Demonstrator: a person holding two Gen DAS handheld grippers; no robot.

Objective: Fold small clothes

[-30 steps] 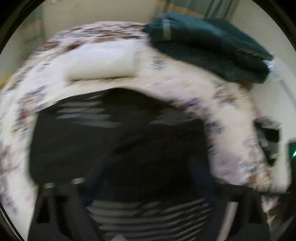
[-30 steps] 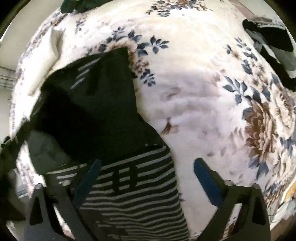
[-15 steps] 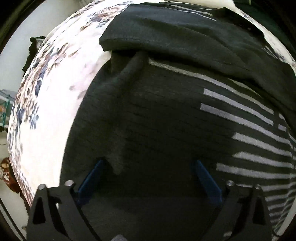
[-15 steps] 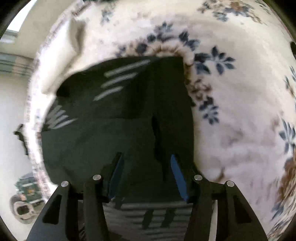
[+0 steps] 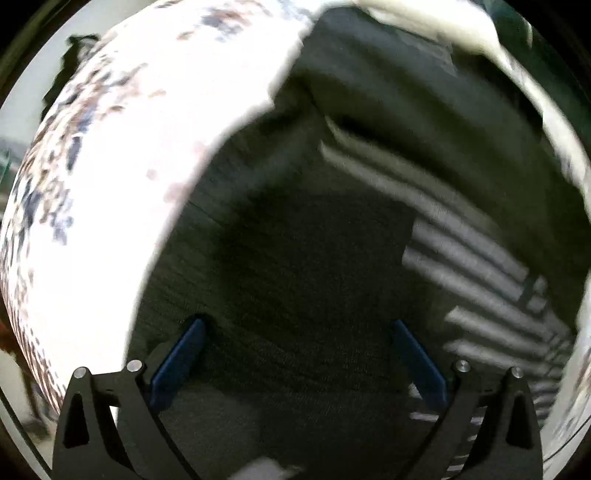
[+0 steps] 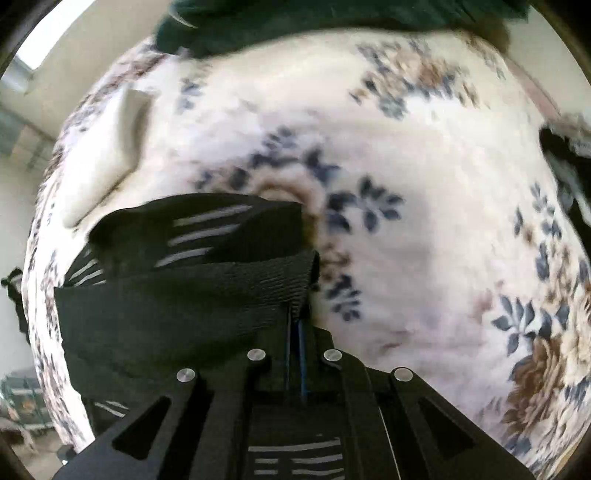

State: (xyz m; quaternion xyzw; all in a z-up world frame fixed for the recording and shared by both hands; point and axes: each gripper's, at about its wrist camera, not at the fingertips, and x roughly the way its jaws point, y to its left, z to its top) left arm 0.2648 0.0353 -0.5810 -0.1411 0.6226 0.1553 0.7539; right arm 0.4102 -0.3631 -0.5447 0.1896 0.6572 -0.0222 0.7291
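Observation:
A small black garment with pale stripes [image 5: 332,240] lies on a white floral blanket [image 5: 129,166]. My left gripper [image 5: 295,325] is open, its blue fingers [image 5: 177,354] spread wide just over the dark cloth. In the right wrist view my right gripper [image 6: 295,332] is shut on the garment's ribbed black hem [image 6: 221,291] and holds that edge lifted over the rest of the garment [image 6: 207,229].
A folded white cloth [image 6: 107,155] lies on the blanket beyond the garment. A dark green pile [image 6: 332,18] sits at the far edge. More dark clothes [image 6: 565,155] lie at the right. The floral blanket [image 6: 424,221] spreads to the right.
My right gripper has closed on the garment's hem and lifted it. My left gripper stays open over the cloth and has shifted slightly; the view is blurred.

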